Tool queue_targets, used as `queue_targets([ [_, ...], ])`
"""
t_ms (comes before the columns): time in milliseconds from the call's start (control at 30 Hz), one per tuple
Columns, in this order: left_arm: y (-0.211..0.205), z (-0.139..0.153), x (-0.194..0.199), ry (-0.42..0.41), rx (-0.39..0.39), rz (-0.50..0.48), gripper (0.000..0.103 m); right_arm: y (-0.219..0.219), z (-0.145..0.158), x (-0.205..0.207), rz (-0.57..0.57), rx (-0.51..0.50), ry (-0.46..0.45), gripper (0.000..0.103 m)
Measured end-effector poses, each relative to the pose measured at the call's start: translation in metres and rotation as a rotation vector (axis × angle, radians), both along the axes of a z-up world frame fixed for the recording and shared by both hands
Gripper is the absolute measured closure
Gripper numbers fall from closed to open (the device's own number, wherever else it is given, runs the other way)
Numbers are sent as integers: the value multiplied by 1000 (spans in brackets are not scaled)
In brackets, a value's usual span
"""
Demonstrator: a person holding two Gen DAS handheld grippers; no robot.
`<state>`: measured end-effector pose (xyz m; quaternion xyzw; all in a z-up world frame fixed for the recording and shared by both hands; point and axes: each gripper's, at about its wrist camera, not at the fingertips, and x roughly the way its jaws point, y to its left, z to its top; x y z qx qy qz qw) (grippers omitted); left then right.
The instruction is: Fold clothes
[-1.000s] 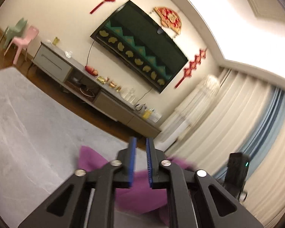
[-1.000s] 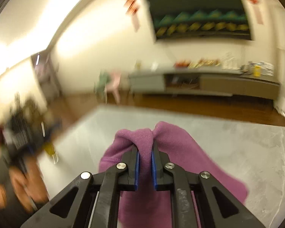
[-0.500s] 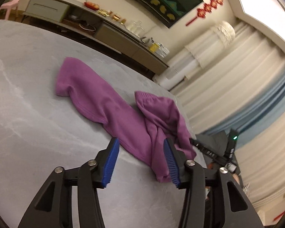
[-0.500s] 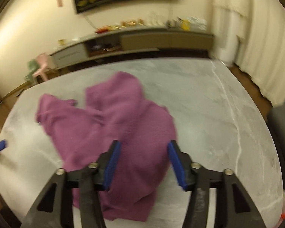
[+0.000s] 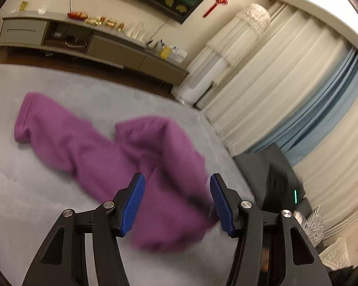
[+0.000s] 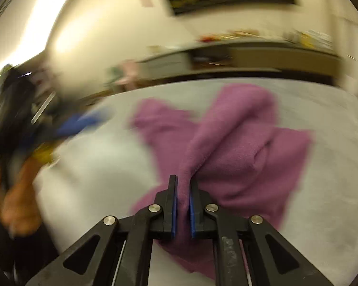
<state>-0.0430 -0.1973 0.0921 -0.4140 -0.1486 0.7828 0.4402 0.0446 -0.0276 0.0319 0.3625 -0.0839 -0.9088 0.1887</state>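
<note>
The right gripper (image 6: 181,199) has its blue-padded fingers (image 6: 173,205) clamped on a raised fold of the purple garment (image 6: 238,147); the pinched fabric rises from between the pads and runs toward 1 o'clock into the main body of the cloth. The left gripper (image 5: 176,200) has its fingers (image 5: 133,202) spread wide apart with nothing between the pads; the near edge of the purple garment (image 5: 112,157) lies directly beyond them. The garment rests crumpled on the grey marble-patterned table (image 5: 19,202), with one sleeve-like end reaching toward 10 o'clock in the left wrist view. In the right wrist view, a blurred hand (image 6: 19,205) appears at 9 o'clock, with the left gripper (image 6: 83,124) beside it as a blue smear. Beyond the table, a low TV cabinet (image 5: 95,45) stands at 11 o'clock against the wall, and cream and blue curtains (image 5: 298,90) hang at 2 o'clock. Both views show motion blur.
</note>
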Motion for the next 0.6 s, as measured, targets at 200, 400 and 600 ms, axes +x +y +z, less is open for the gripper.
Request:
queue_targets([
  [200, 52, 1, -16, -35, -166, -88, 36, -72, -28, 15, 118, 117, 30, 86],
  [400, 111, -51, -11, 11, -503, -194, 95, -82, -23, 17, 114, 132, 58, 84],
  [600, 48, 82, -6, 171, -148, -130, 98, -40, 29, 47, 42, -56, 228, 48],
])
